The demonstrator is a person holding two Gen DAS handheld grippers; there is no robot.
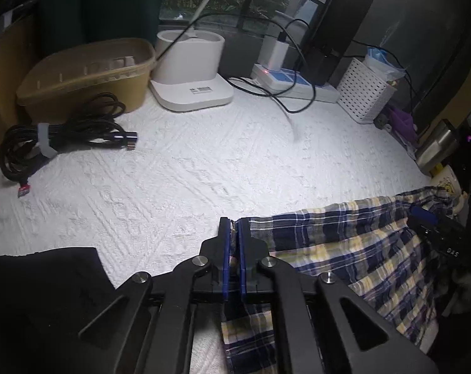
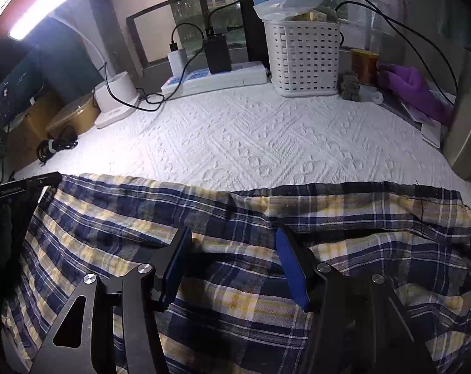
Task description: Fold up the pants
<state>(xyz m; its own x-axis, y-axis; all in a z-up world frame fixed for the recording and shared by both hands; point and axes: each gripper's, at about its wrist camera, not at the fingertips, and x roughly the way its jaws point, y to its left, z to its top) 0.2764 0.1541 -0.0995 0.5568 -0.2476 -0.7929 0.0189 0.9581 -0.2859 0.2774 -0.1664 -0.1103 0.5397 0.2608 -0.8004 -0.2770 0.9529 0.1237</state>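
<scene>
Plaid pants (image 1: pixel 344 249) in navy, yellow and white lie on a white textured cover (image 1: pixel 204 162). My left gripper (image 1: pixel 234 227) is shut on the pants' left corner, and a thin fold of cloth shows between its blue pads. In the right wrist view the pants (image 2: pixel 235 299) spread across the whole lower frame, rumpled, with a hem running along the far edge. My right gripper (image 2: pixel 234 243) stands open just over the cloth, with nothing pinched between its fingers. Its black body (image 1: pixel 438 237) shows at the right edge of the left wrist view.
A coiled black cable (image 1: pixel 64 137), a tan tub (image 1: pixel 85 71) and a white lamp base (image 1: pixel 191 90) line the far left. A power strip (image 1: pixel 294 84) and white basket (image 2: pixel 304 59) stand at the back. A purple glove (image 2: pixel 416 90) and a steel tumbler (image 1: pixel 438 146) sit right.
</scene>
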